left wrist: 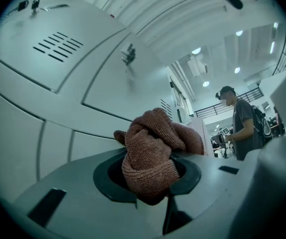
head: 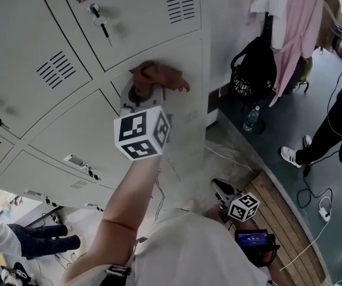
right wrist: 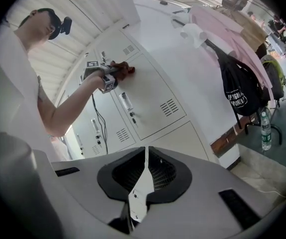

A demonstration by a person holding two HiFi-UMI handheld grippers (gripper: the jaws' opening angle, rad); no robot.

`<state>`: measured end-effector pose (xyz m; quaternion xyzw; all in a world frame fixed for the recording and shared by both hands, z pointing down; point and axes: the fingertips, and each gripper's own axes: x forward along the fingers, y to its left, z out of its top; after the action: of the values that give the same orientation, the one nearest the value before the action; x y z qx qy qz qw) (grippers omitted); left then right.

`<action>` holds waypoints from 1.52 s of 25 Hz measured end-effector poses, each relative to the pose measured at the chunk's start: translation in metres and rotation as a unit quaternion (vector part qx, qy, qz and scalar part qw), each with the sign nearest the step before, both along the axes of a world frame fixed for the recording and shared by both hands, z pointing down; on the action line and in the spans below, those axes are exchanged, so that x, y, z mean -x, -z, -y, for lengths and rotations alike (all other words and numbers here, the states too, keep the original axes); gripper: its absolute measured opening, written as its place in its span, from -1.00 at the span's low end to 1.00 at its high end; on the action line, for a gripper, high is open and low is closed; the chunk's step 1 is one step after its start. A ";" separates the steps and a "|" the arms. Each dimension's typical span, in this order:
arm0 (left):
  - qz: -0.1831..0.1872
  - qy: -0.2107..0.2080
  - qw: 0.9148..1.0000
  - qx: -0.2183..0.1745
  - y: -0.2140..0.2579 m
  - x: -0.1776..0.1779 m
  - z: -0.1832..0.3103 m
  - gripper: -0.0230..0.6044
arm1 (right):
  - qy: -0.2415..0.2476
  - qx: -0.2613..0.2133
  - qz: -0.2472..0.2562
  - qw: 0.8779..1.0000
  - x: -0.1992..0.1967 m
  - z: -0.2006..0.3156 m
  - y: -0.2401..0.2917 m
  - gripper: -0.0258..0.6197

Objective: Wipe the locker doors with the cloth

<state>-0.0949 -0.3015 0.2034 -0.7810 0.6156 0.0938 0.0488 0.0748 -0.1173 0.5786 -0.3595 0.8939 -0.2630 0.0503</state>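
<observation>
A reddish-brown cloth (head: 159, 75) is bunched against a pale grey locker door (head: 183, 130) near the door's upper edge. My left gripper (head: 146, 94) is shut on the cloth, arm stretched toward the lockers. In the left gripper view the cloth (left wrist: 153, 153) fills the gap between the jaws and hides the fingertips, with locker doors (left wrist: 58, 83) close behind it. My right gripper (head: 227, 195) hangs low by my body, away from the lockers. Its jaws (right wrist: 145, 171) are shut with nothing between them. The right gripper view shows the cloth (right wrist: 126, 69) on the door.
Keys hang in a lock (head: 99, 19) on the upper door. A black backpack (head: 254, 70) and pink garment (head: 299, 28) hang right of the lockers, a water bottle (head: 251, 118) below. Another person (head: 338, 124) stands at right. Cables (head: 314, 219) trail over a wooden platform (head: 290, 219).
</observation>
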 end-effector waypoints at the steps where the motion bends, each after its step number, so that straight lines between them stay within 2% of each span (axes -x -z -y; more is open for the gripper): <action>1: -0.002 0.013 1.000 -0.001 0.001 0.013 -0.007 -0.57 | 0.007 -0.001 0.001 1.000 0.004 -0.001 0.000 -0.83; 4: -0.003 0.054 0.999 -0.005 0.001 0.051 -0.029 -0.57 | 0.021 -0.001 0.006 1.000 0.012 -0.010 -0.002 -0.83; 6: -0.004 0.067 0.998 0.000 -0.003 0.069 -0.039 -0.57 | 0.028 -0.001 0.008 1.000 0.015 -0.018 -0.004 -0.83; 8: -0.014 0.065 0.998 0.010 -0.011 0.079 -0.044 -0.57 | 0.030 0.001 0.011 0.999 0.016 -0.028 -0.005 -0.83; 11: -0.047 0.034 0.998 0.034 -0.028 0.085 -0.046 -0.57 | 0.027 0.005 0.020 0.999 0.012 -0.038 -0.006 -0.83; 14: -0.055 -0.021 0.996 0.074 -0.064 0.074 -0.045 -0.57 | 0.019 0.005 0.041 0.999 0.006 -0.041 0.001 -0.83; 16: -0.042 -0.047 0.993 0.099 -0.096 0.065 -0.049 -0.57 | 0.021 -0.004 0.044 0.999 0.007 -0.042 0.008 -0.83; 21: -0.015 -0.083 0.988 0.128 -0.169 0.047 -0.080 -0.57 | 0.027 -0.020 0.038 0.999 0.005 -0.041 0.019 -0.83; 27: 0.019 -0.118 0.978 0.171 -0.240 0.029 -0.112 -0.57 | 0.043 -0.058 -0.012 0.997 -0.001 -0.027 0.034 -0.83; 34: 0.020 -0.159 0.966 0.204 -0.283 -0.005 -0.132 -0.57 | 0.054 -0.103 -0.035 0.993 -0.003 0.004 0.071 -0.83; 38: 0.018 -0.170 0.962 0.215 -0.291 -0.010 -0.132 -0.57 | 0.057 -0.105 -0.036 0.992 0.001 0.011 0.073 -0.83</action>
<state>-0.0846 -0.1695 0.4947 -0.8679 0.4782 -0.0480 -0.1254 0.0736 -0.1282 0.5053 -0.3099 0.9368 -0.1574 0.0406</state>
